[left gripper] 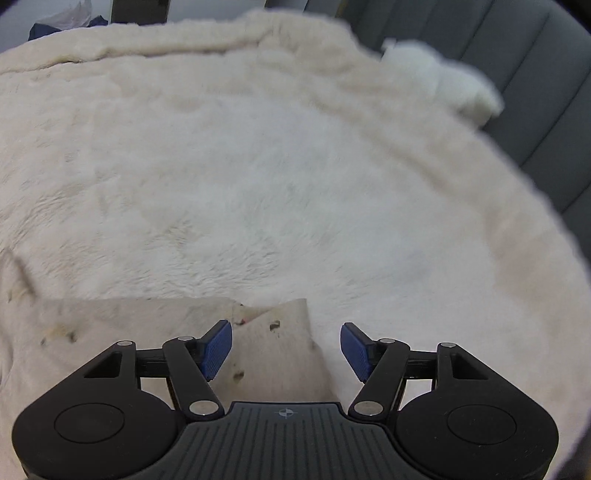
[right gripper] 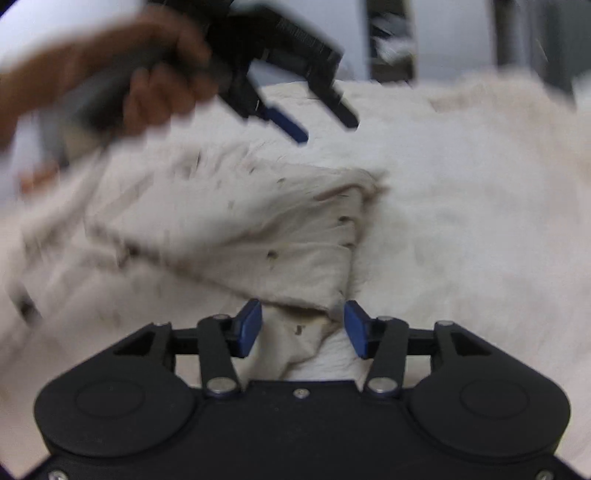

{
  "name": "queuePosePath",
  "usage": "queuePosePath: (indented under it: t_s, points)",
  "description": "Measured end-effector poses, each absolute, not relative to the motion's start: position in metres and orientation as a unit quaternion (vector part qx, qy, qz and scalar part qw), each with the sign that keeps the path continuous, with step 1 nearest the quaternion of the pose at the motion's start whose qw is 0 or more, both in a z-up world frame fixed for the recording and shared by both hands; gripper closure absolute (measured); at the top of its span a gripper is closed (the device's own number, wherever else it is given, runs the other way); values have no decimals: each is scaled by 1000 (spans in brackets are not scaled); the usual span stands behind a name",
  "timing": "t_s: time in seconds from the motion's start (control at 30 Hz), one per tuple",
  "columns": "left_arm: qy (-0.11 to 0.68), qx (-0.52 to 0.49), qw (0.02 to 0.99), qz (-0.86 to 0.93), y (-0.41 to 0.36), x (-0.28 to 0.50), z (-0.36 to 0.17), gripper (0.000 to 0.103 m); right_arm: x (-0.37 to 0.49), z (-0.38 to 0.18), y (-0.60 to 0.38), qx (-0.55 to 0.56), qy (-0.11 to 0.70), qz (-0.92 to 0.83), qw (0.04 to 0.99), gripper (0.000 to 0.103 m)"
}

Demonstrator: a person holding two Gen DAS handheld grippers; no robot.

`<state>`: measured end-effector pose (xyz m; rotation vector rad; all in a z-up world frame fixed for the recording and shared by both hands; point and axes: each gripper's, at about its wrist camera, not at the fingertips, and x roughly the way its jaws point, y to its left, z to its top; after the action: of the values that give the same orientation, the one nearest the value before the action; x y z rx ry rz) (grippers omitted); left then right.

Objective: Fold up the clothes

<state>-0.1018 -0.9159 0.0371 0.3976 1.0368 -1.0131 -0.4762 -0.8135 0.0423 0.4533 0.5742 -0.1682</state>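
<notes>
Nearest in the right wrist view, the right tongs [right gripper: 302, 328] stand released, their 2 blue pads [right gripper: 248, 326] parted around a bunched corner of the cream garment [right gripper: 229, 229]; the cloth lies between them, but neither pad visibly presses on it. This garment is a smooth cream fabric with small dark specks, spread in loose folds on a fluffy white blanket [right gripper: 461, 221] that covers the whole surface beneath. A folded flap with a stitched edge rises just beyond the pads and blocks the view of what lies under it.

Farther off, at the upper left, a person's hand [right gripper: 155, 77] grips the handle of the left tongs [right gripper: 325, 125], which tilt downward above the blanket, heavily blurred, with nothing between their fingers.

In the left wrist view, the left tongs [left gripper: 286, 347] are released too, pads [left gripper: 216, 349] wide apart and bare. Beneath them sits an edge of the cream garment [left gripper: 266, 354], with the fluffy white blanket [left gripper: 258, 184] stretching away. At the far right, a white plush item [left gripper: 443, 79] rests against a grey ribbed cushion [left gripper: 524, 74]. Dark blue cloth [left gripper: 44, 29] shows at the far left.
</notes>
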Motion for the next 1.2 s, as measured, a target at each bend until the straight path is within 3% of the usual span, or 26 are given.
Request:
queuePosePath:
  t_s: [0.03,0.13,0.2,0.23,0.27,0.3,0.4,0.67,0.73,0.8,0.93,1.03,1.2]
  points:
    - [473,193,730,-453,-925,-102,31,47,-476,39,-830,292,271,-80,914,57]
    - [474,222,728,-443,-941,-103,20,58,-473,31,-844,349,273,-84,893,59]
    - [472,239,727,-437,-949,-105,17,76,-470,24,-850,376,279,-92,879,68]
    - [473,249,725,-435,-954,-106,13,80,-469,20,-852,391,280,-93,872,68]
    - [473,253,723,-434,-957,-106,9,92,-467,16,-854,407,280,-89,865,72]
    - [473,254,723,-434,-959,-106,8,103,-467,15,-854,409,280,-88,864,84]
    - [452,263,736,-430,-963,-105,8,103,-468,14,-854,414,280,-85,862,100]
    - [419,269,749,-436,-973,-107,11,102,-497,38,-844,379,288,-71,876,101]
    - [426,265,747,-435,-975,-107,10,92,-501,39,-844,376,297,-69,875,100]
    - [426,259,753,-430,-974,-106,14,60,-507,40,-848,368,307,-106,871,92]
    - [403,227,768,-442,-943,-103,57,55,-522,44,-857,393,280,-126,867,91]
    - [388,216,776,-447,-905,-101,89,55,-528,48,-856,396,281,-120,866,85]
    - [358,219,798,-433,-802,-95,141,47,-525,56,-837,372,305,-114,870,59]
